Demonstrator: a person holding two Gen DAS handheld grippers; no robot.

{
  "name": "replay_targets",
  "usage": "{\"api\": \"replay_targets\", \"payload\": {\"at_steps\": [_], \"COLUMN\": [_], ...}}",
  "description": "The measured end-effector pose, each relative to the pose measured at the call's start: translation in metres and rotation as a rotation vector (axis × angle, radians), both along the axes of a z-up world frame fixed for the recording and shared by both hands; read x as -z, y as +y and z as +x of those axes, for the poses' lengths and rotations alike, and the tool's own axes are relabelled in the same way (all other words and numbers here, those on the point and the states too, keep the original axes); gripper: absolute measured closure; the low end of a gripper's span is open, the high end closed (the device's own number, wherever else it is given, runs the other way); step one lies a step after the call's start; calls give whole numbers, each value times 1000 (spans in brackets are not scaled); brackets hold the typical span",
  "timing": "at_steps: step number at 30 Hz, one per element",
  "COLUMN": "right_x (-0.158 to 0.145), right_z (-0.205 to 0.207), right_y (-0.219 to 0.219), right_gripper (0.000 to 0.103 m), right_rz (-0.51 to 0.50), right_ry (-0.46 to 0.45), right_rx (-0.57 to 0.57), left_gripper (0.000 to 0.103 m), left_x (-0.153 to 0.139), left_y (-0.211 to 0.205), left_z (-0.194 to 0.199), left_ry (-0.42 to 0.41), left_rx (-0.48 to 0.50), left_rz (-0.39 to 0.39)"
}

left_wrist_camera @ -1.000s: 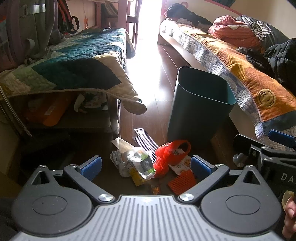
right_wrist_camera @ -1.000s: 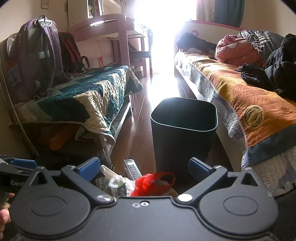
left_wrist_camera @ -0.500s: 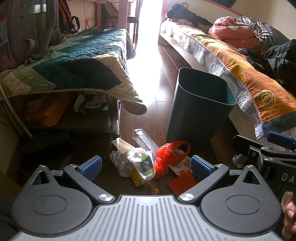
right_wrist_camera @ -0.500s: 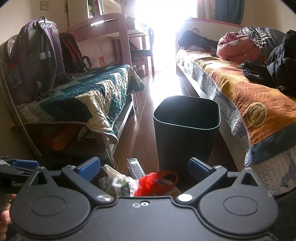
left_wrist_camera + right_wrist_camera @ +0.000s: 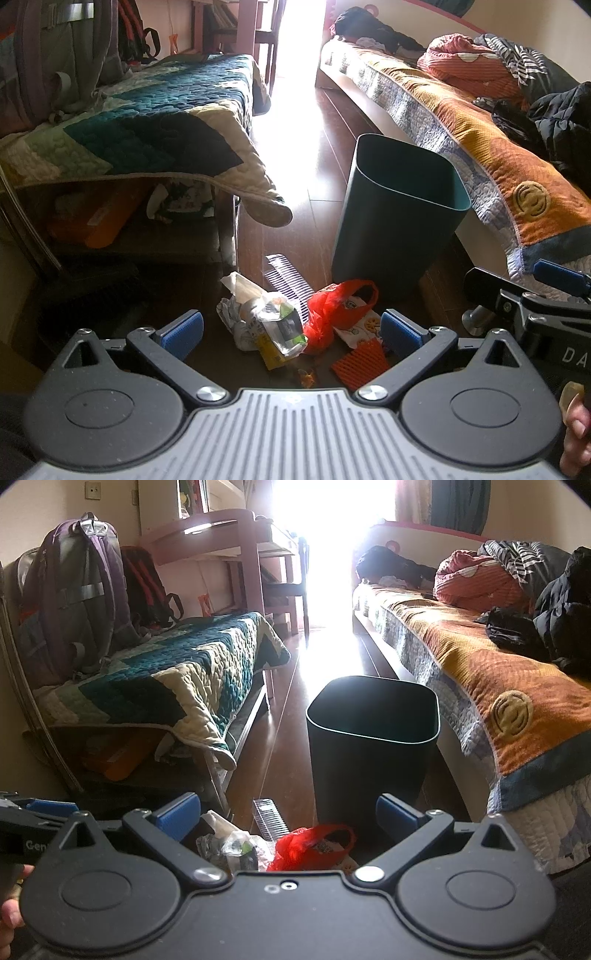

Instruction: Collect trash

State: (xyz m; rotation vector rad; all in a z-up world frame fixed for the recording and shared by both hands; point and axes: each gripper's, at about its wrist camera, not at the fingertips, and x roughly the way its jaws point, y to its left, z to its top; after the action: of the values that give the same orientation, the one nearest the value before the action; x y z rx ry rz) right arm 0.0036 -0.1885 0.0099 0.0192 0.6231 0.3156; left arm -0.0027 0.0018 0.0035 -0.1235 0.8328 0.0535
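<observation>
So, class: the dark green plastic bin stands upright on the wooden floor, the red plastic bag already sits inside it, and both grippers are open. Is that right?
Not quite. The red plastic bag is not in the dark green plastic bin; it lies on the wooden floor in front of it, among the other litter, as the left wrist view shows. The bin stands upright, and the left gripper and right gripper are open.

Floor: dark wooden floor [image 5: 280, 738], glossy, running between two beds.
Light: strong daylight from the far doorway [image 5: 325, 535] washes out the middle.
Left side: low bed with a teal patchwork quilt [image 5: 177, 672]; purple backpack [image 5: 77, 590] against the cream wall [image 5: 110, 502].
Right side: bed under an orange blanket [image 5: 491, 672], heaped clothes [image 5: 554, 602].
Far end: pink desk [image 5: 221, 542].
</observation>
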Motion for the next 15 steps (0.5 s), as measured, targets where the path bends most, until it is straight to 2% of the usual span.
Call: {"api": "replay_targets", "payload": {"at_steps": [15], "right_x": [-3], "right_z": [-1], "right_y": [-1], "right_gripper": [3], "right_rz": [12], "right_ry": [-13], "right_rx": [-14], "left_gripper": [0], "left_x": [-3], "left_y": [1], "left_z": [-3], "left_ry": [-23], "left_rx": [3], "left_rz": [-4]}}
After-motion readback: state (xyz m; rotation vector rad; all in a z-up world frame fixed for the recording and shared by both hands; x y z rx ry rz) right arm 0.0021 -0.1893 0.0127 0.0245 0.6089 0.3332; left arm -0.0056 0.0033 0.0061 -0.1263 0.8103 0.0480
